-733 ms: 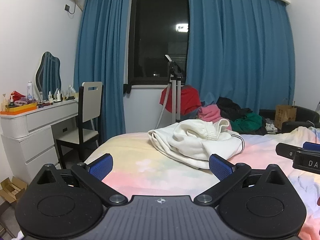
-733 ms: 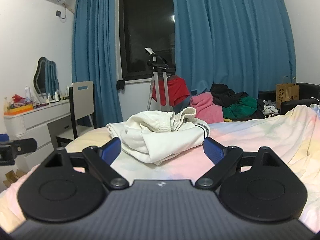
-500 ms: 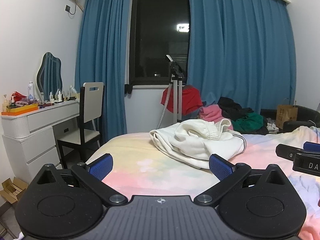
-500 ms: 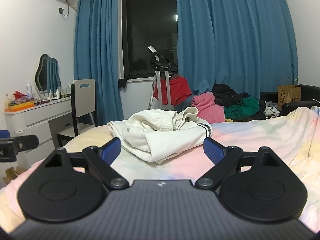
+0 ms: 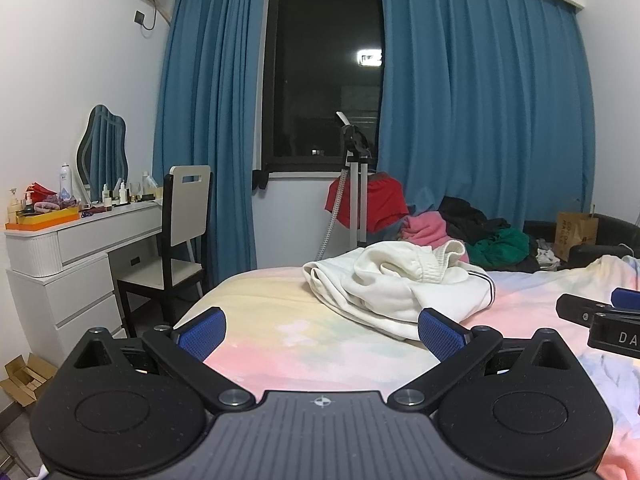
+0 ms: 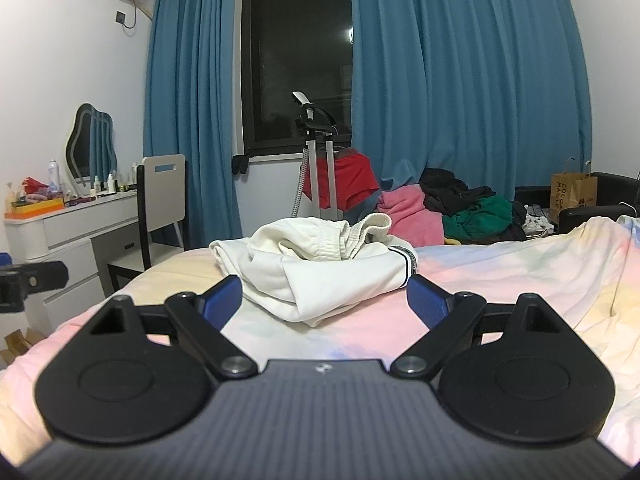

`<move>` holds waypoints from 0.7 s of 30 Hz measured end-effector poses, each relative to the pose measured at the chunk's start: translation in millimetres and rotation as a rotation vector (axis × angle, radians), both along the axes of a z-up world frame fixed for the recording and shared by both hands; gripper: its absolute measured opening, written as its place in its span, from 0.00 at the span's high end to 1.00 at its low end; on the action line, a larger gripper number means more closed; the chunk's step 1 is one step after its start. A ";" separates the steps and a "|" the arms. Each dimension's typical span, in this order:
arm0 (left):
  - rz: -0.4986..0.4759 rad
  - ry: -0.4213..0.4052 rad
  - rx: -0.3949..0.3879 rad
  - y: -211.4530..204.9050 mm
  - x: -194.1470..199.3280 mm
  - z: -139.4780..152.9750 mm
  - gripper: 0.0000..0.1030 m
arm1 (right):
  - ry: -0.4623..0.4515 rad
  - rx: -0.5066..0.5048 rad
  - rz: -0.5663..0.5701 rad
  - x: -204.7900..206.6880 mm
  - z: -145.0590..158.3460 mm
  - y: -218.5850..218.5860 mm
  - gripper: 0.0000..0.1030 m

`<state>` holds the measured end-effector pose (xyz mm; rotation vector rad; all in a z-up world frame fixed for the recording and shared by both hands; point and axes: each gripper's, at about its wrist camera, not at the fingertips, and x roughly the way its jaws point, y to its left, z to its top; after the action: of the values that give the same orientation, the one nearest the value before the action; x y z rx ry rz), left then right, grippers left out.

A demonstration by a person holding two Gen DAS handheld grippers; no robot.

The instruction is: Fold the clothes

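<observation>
A crumpled white garment (image 5: 396, 280) with a dark striped trim lies on the pastel bed sheet (image 5: 288, 332); it also shows in the right wrist view (image 6: 320, 268). My left gripper (image 5: 320, 330) is open and empty, short of the garment and to its left. My right gripper (image 6: 324, 300) is open and empty, just in front of the garment's near edge. The right gripper's tip shows at the right of the left wrist view (image 5: 600, 316), and the left gripper's tip shows at the left of the right wrist view (image 6: 32, 280).
A white dresser (image 5: 80, 264) with toiletries and a chair (image 5: 176, 248) stand left of the bed. A garment steamer stand (image 5: 356, 200) and a pile of coloured clothes (image 5: 480, 232) sit beyond the bed under blue curtains. A paper bag (image 6: 572, 192) stands at right.
Both grippers have shifted slightly toward the white garment, so it looks a little nearer and more to the right in each view. Both stay open.
</observation>
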<state>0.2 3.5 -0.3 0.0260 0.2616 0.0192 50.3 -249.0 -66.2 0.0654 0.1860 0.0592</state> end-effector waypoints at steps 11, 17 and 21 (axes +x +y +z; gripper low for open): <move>0.002 0.003 -0.004 2.2 4.2 -0.7 0.00 | 0.014 0.006 0.005 1.4 1.6 -1.4 0.12; 0.001 0.003 -0.014 6.5 4.6 -2.6 0.00 | 0.018 -0.013 -0.003 1.4 3.5 2.0 0.12; -0.008 0.009 -0.023 7.0 5.3 -4.9 0.00 | 0.030 -0.005 -0.017 1.5 4.7 1.7 0.12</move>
<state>5.5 10.5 -5.2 0.0045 0.2702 0.0086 51.8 -247.3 -61.5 0.0628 0.2159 0.0407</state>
